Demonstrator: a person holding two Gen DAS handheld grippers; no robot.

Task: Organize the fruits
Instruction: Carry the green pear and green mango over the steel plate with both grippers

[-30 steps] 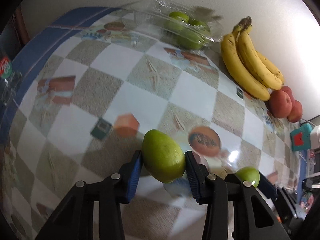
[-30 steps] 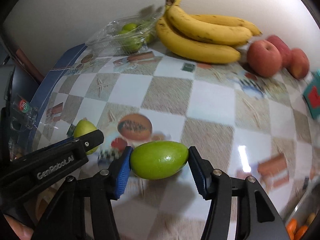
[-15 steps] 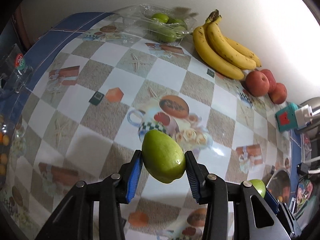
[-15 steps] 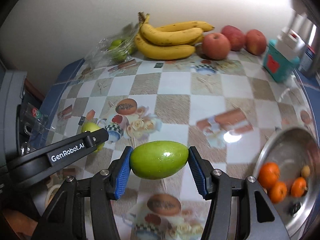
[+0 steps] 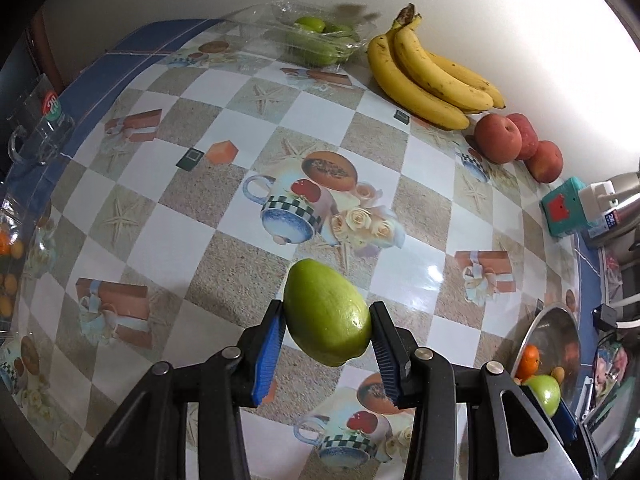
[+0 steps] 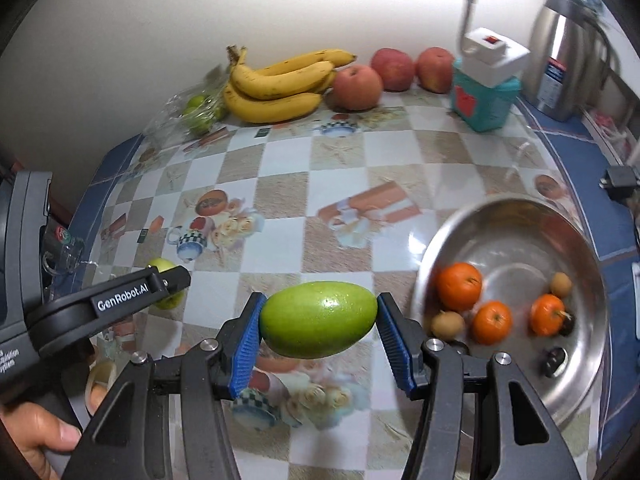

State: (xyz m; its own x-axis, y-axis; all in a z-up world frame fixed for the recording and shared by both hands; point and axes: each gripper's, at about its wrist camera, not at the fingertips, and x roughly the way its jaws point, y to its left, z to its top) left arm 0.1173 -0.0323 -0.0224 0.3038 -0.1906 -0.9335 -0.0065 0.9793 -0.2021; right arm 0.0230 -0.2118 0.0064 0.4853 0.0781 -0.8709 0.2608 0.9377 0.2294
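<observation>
Two claws, left claw (image 5: 326,346) and right claw (image 6: 318,338), each clamped on a green mango (image 5: 326,314) (image 6: 318,319), above the worktop (image 5: 192,216), beside a steel bowl (image 6: 520,216).

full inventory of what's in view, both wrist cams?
green fruit: 2, one in each gripper, left's, right's
bananas: 1 bunch, yellow, by wall
apples: 3, red, right of bananas
clear tray: 1, green fruit inside, left of bananas
steel bowl: 1, near right edge
oranges: 3, in bowl, with small brown and dark fruit
teal box: 1, by wall
metal flask: 1, far right
left hand-held gripper: shut
right hand-held gripper: shut
</observation>
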